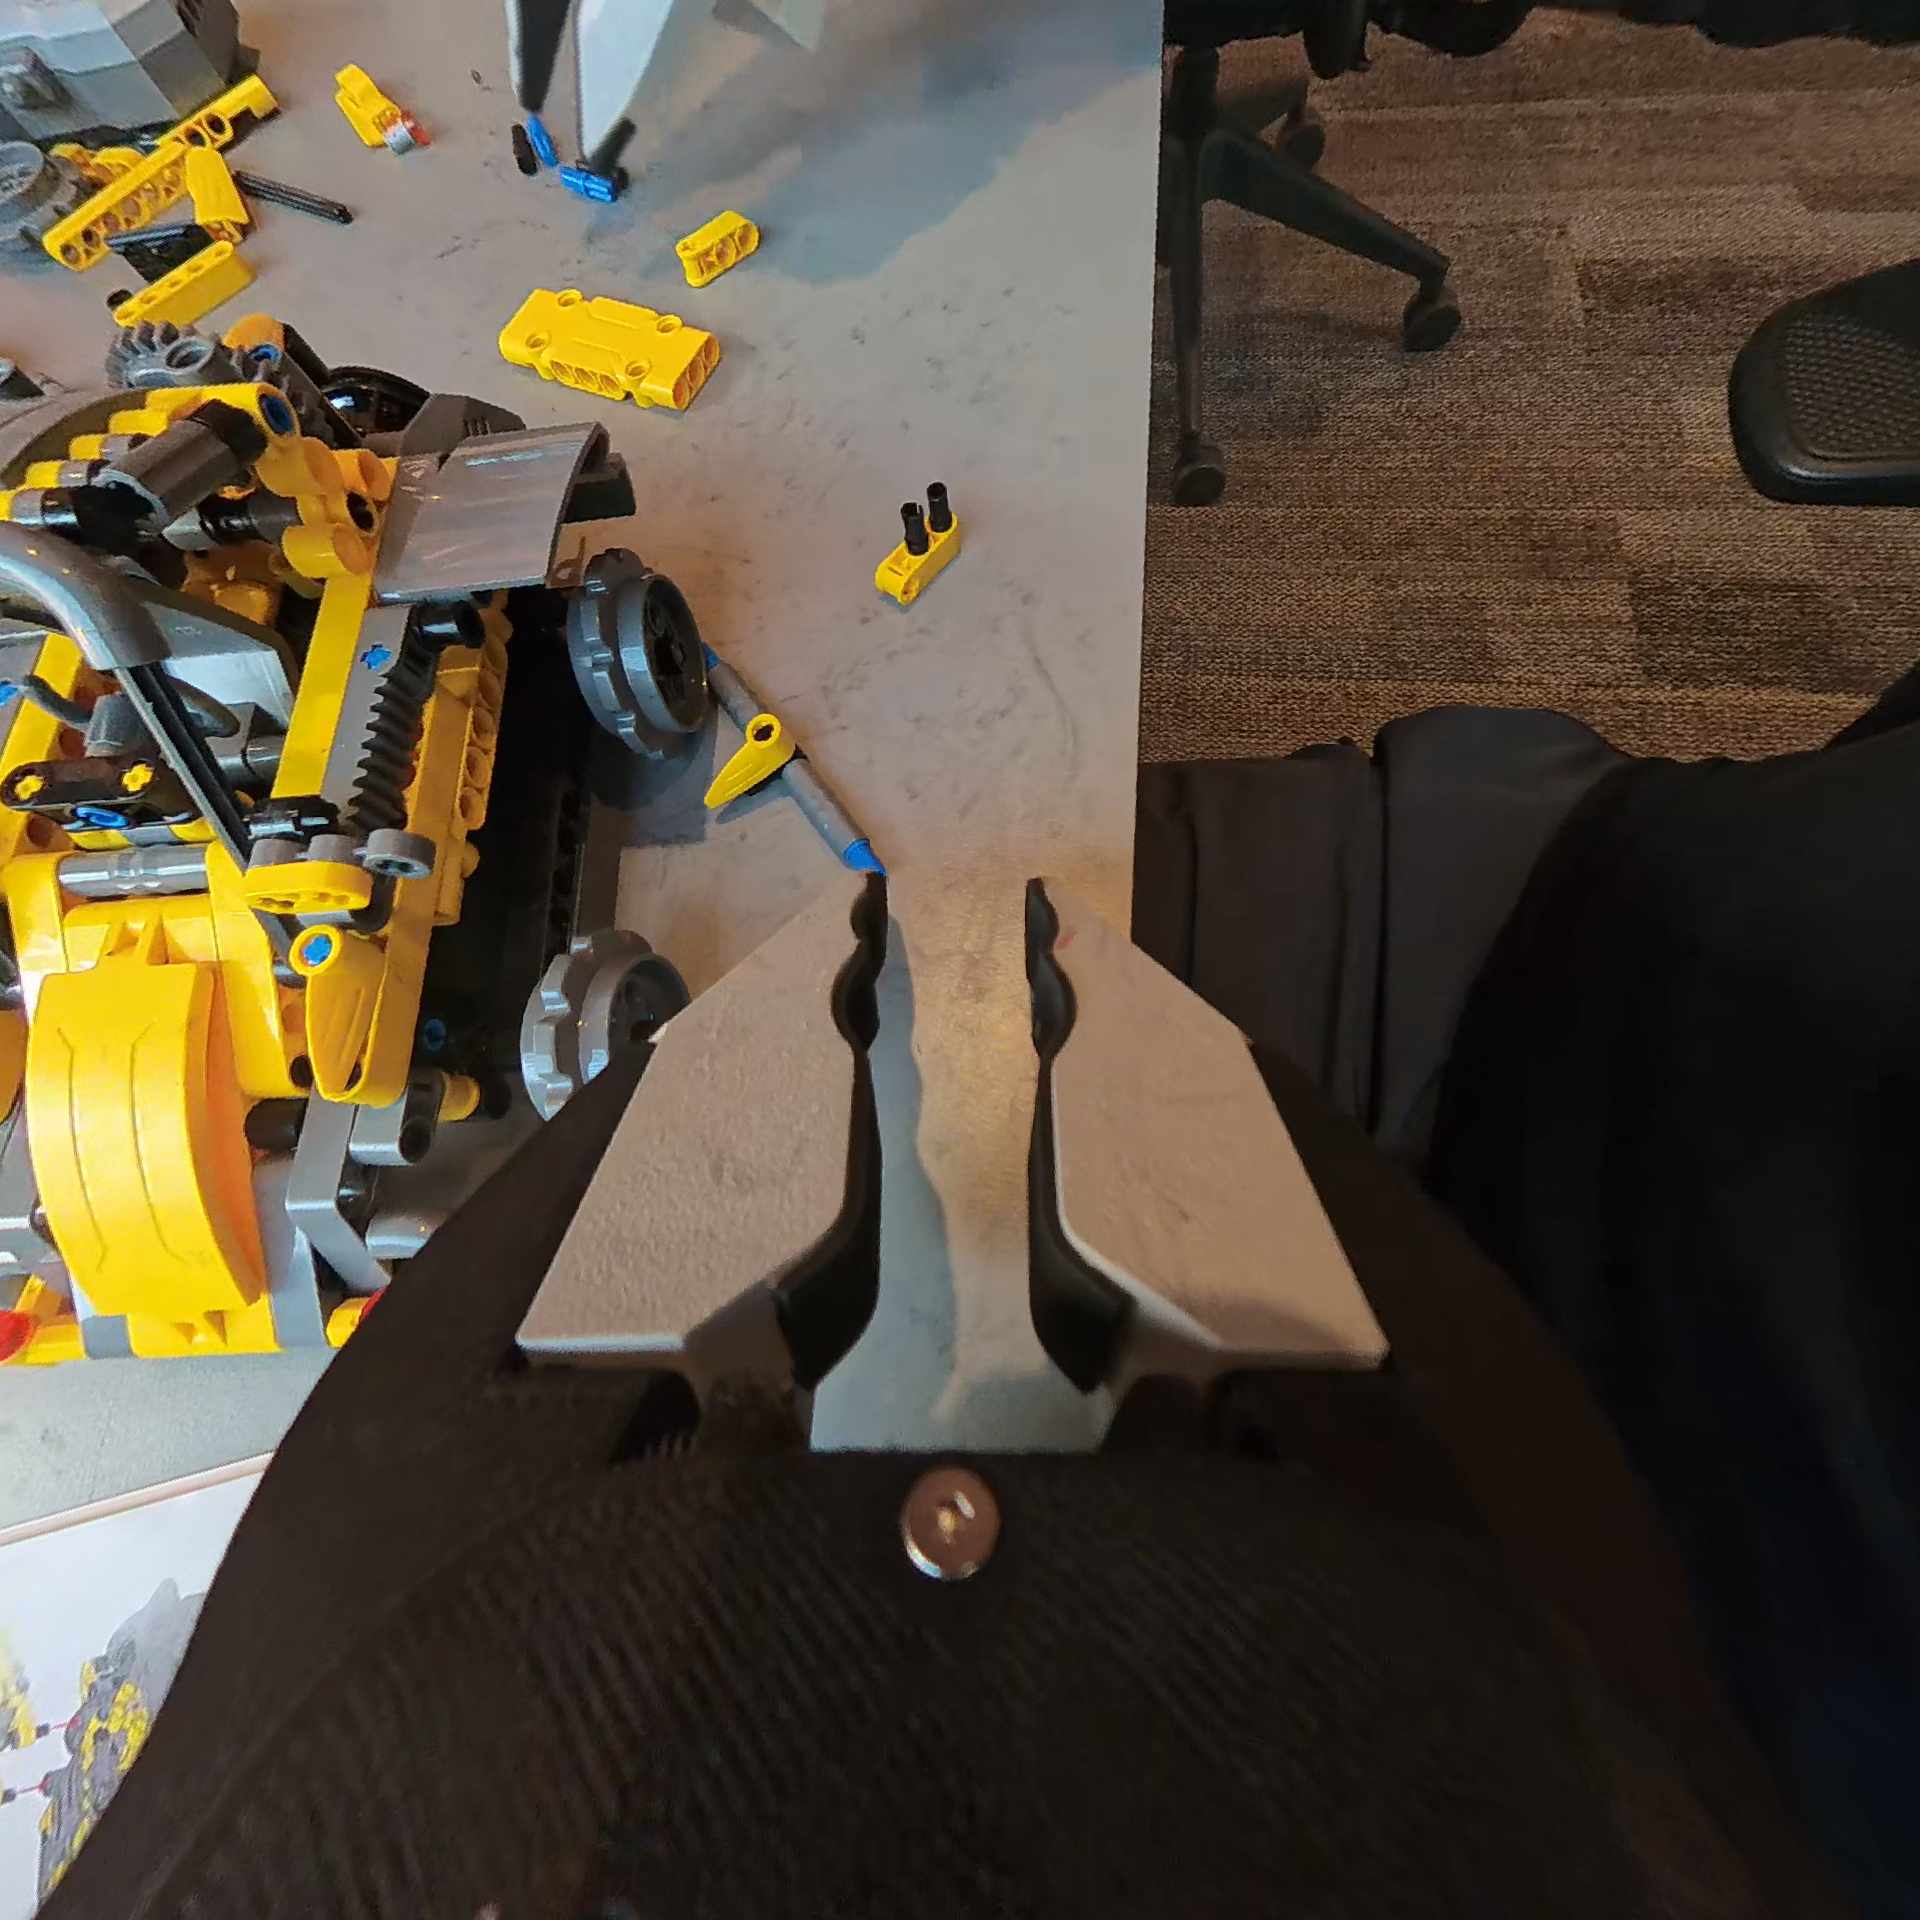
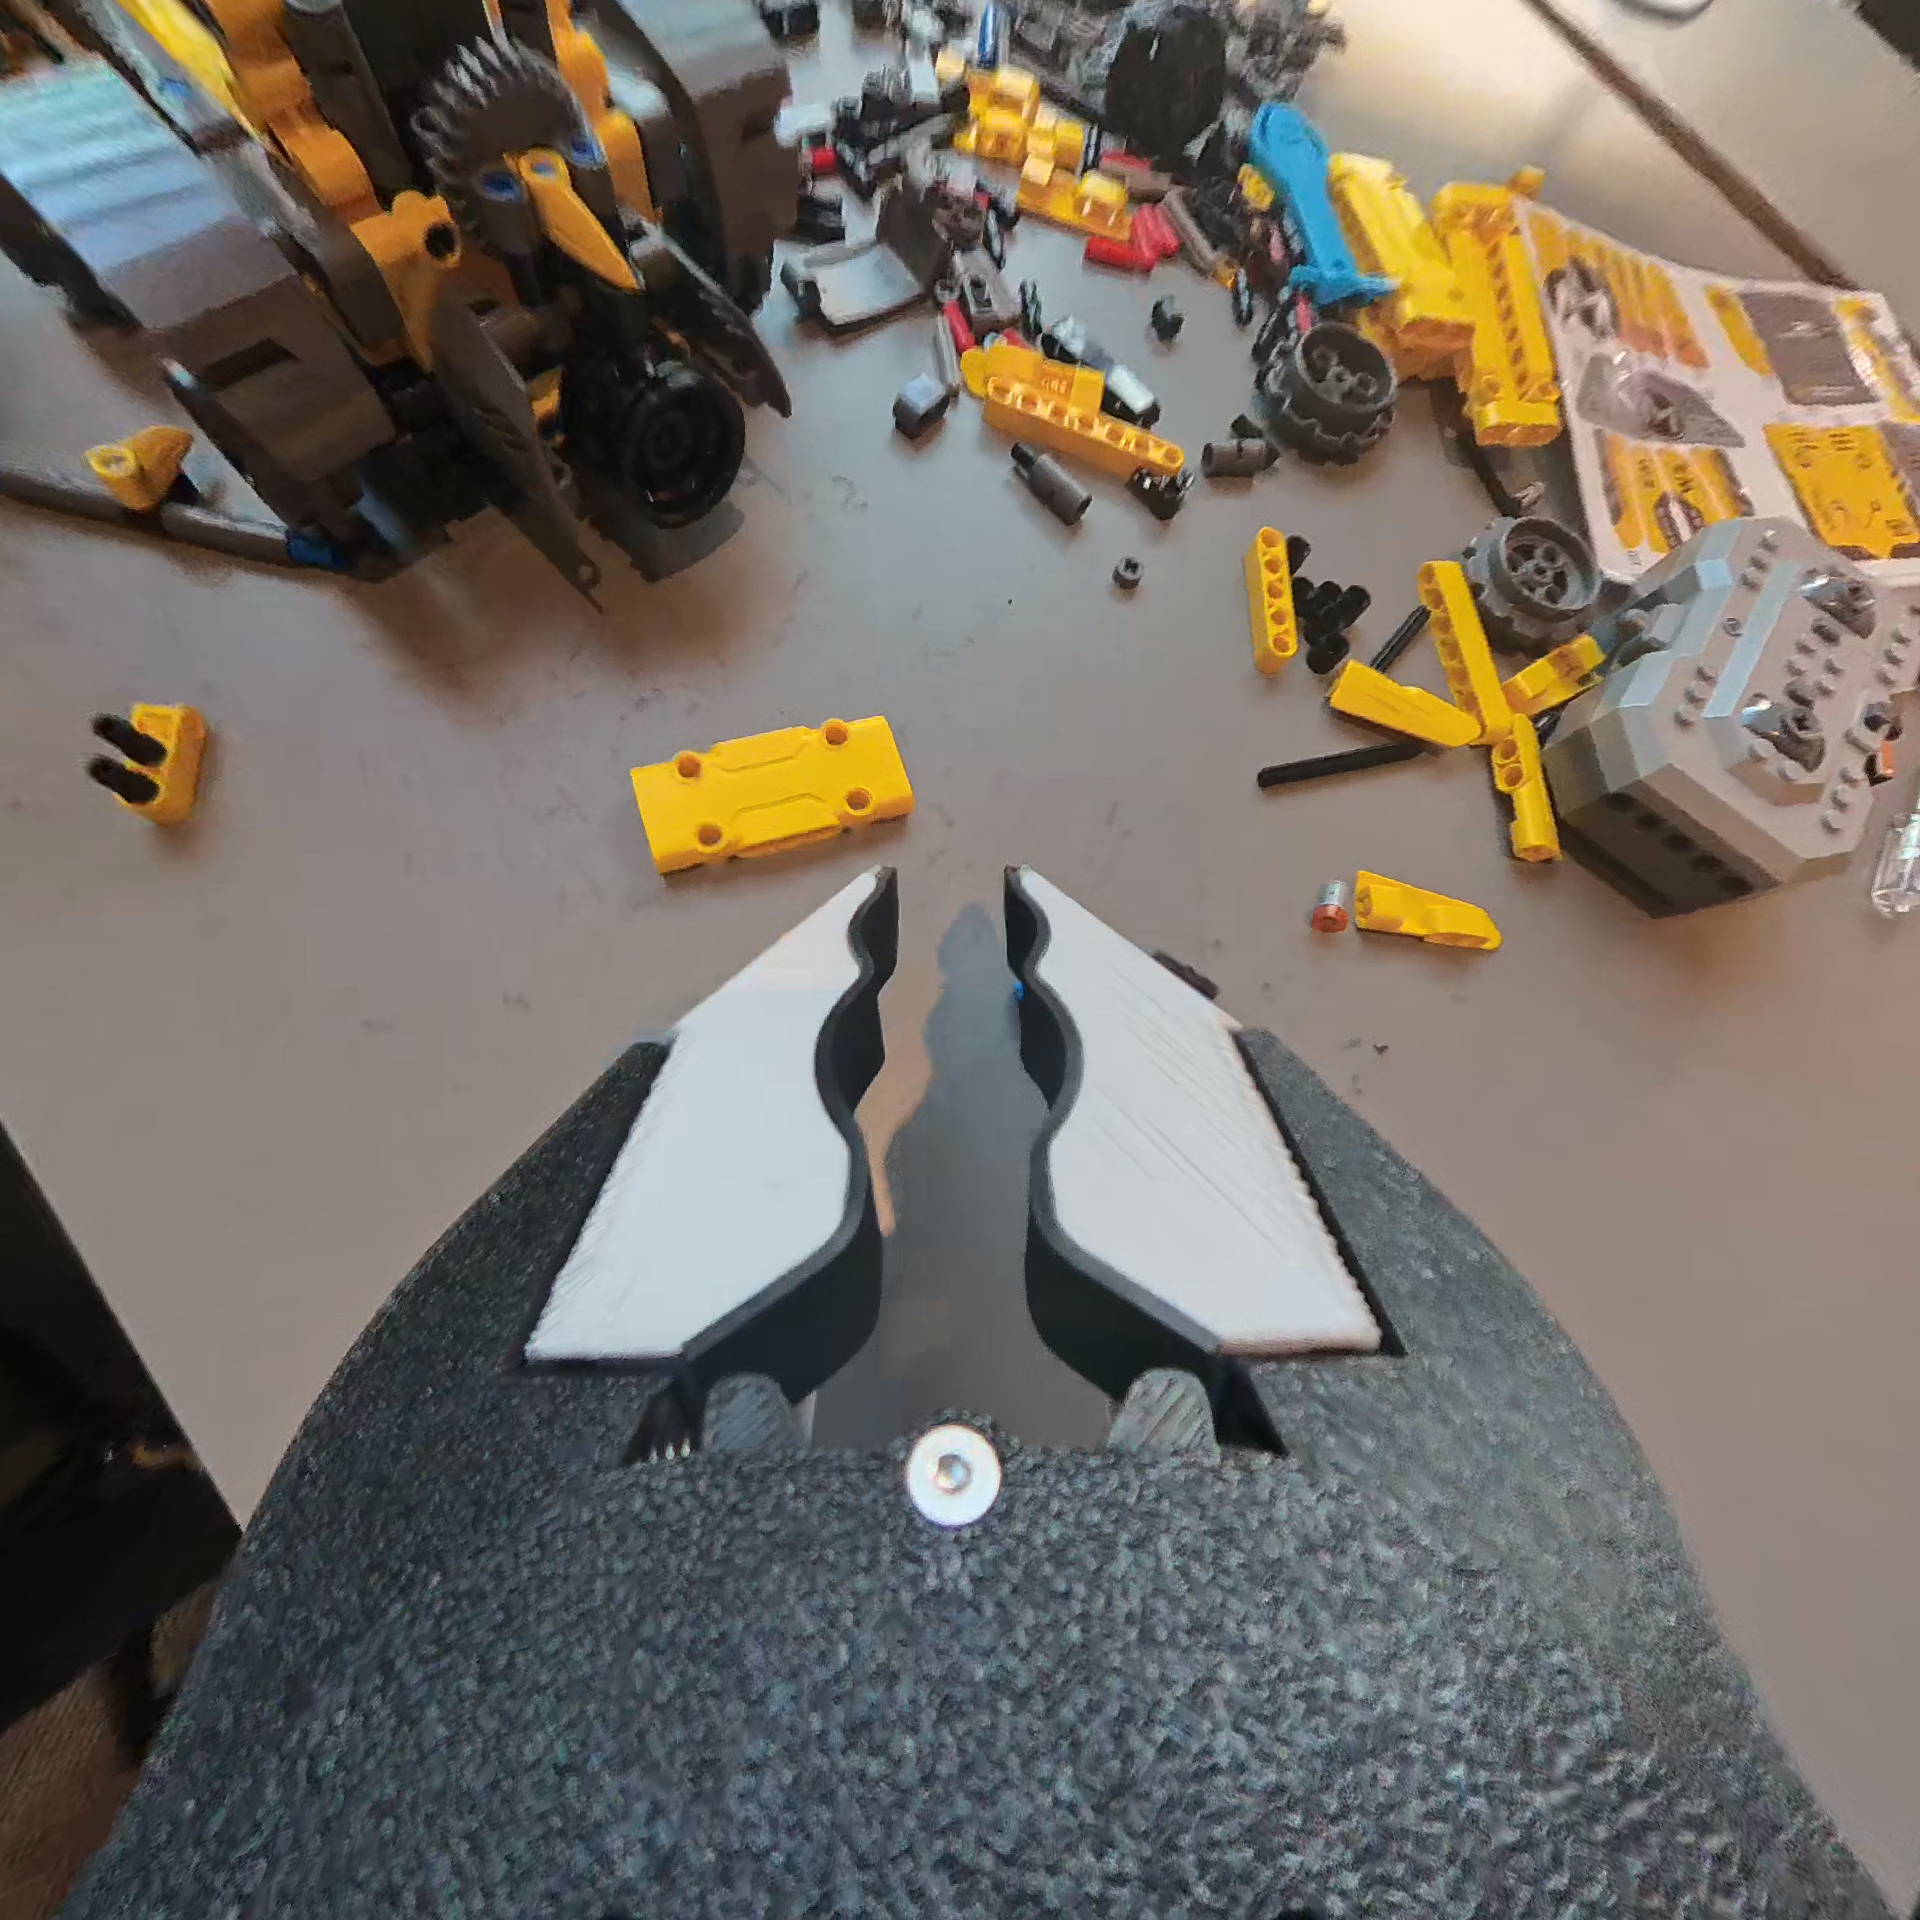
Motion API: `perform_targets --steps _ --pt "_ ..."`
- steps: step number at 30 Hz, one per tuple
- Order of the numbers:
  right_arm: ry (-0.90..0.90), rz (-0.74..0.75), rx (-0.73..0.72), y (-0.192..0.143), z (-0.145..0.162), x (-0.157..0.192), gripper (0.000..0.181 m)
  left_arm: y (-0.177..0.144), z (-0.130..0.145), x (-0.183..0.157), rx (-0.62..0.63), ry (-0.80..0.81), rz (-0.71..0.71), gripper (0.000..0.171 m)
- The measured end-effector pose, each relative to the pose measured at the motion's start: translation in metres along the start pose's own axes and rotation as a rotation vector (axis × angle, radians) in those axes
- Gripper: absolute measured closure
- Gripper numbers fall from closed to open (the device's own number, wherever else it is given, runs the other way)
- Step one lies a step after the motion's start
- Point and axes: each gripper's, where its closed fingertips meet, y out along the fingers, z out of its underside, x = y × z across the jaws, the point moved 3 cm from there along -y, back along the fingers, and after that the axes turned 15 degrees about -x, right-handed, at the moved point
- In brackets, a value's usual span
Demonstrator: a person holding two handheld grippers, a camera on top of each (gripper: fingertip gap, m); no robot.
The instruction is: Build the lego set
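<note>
We see a pale grey, scuffed table (image 1: 935,416) lit warmly from one side, its straight edge meeting a brown patterned carpet (image 1: 1558,582) where a black office chair (image 1: 1288,208) on castors stands and a second mesh chair (image 1: 1839,405) juts in at the right

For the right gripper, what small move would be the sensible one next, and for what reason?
Probably a short advance forward and slightly left, jaws kept open. The right gripper is open and holds nothing, and the flat yellow panel lies on the table just beyond its left fingertip, apart from the other pieces. The small blue pin beside its right finger is mostly hidden.
</note>
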Motion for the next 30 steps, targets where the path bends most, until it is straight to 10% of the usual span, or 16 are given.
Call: perform_targets --steps 18,30 --pt "0.077 0.064 -0.112 0.002 -0.002 0.002 0.159 0.000 -0.001 0.000 -0.009 -0.024 0.017 0.151" --pt "-0.048 -0.023 0.113 0.005 0.014 -0.015 0.159 0.000 0.000 0.000 -0.001 -0.048 0.035 0.154"
